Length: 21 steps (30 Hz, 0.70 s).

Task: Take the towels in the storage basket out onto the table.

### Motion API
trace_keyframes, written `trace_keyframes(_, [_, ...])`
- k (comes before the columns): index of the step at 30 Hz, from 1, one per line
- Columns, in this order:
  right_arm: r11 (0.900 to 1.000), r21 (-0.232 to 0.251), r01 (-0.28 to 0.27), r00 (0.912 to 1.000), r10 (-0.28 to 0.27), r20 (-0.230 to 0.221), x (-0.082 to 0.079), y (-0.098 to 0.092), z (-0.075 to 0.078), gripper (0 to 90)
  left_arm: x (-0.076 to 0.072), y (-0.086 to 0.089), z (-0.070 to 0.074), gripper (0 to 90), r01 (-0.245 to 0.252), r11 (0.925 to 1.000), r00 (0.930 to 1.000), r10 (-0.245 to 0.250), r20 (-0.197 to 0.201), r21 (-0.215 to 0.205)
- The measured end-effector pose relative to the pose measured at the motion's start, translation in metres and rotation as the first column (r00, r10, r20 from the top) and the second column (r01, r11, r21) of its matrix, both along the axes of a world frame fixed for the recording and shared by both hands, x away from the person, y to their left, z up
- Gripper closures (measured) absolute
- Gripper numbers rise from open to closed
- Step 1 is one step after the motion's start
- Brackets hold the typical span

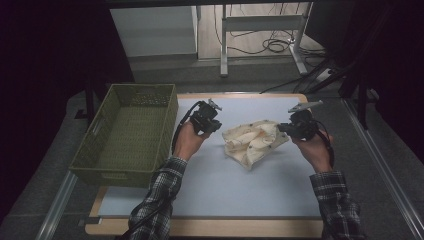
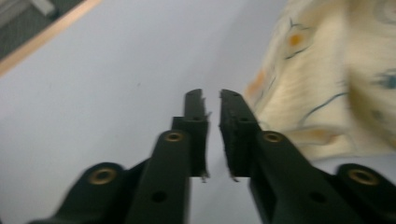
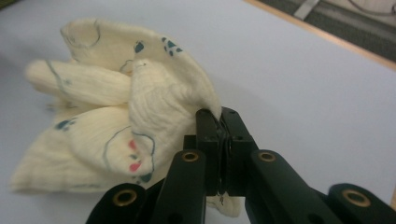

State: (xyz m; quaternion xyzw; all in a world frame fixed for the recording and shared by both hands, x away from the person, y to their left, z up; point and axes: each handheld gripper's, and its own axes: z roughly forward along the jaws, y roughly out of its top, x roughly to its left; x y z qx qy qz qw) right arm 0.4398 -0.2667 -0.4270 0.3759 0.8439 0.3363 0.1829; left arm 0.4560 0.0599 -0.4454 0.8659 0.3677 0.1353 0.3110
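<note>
With my right tool [image 3: 218, 122] pinching the cloth [image 3: 116, 116] corner and my left tool [image 2: 212, 100] slightly spread and empty beside it, I judged regripping came next.

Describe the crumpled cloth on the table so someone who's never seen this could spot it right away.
Start from the pale blue table top, with a green woven basket at its left edge. To the right of the basket, between the person's two hands, lies the cloth, one edge pinched in the right claw. It is the one soft thing there: cream fabric, bunched up, printed with small blue and red marks.
</note>
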Motion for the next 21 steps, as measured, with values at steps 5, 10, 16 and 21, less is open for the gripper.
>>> trace_keyframes(5, [0.999, 0.032, 0.041, 0.9985, -0.04, -0.037, 0.012, -0.005, -0.021, 70.5, 0.003, 0.007, -0.021, 58.4, 0.006, 0.9988, 0.9995, -0.007, -0.031, -0.048])
trace_keyframes(10, [0.999, 0.05, 0.0, 0.998, 0.003, -0.063, -0.005, -0.008, -0.037, 65.7, -0.015, 0.007, -0.029, 50.9, 0.048, 0.9966, 0.9983, -0.05, -0.031, -0.067])
trace_keyframes(16, [0.994, 0.087, -0.069, 0.9939, 0.076, -0.08, -0.036, -0.003, -0.048, 66.2, -0.032, 0.004, -0.038, 50.9, 0.091, 0.9931, 0.995, -0.094, -0.035, -0.075])
trace_keyframes(21, [0.984, 0.114, -0.14, 0.9801, 0.154, -0.125, -0.067, 0.01, -0.066, 67.3, -0.04, -0.001, -0.054, 51.3, 0.118, 0.9879, 0.991, -0.124, -0.051, -0.1])
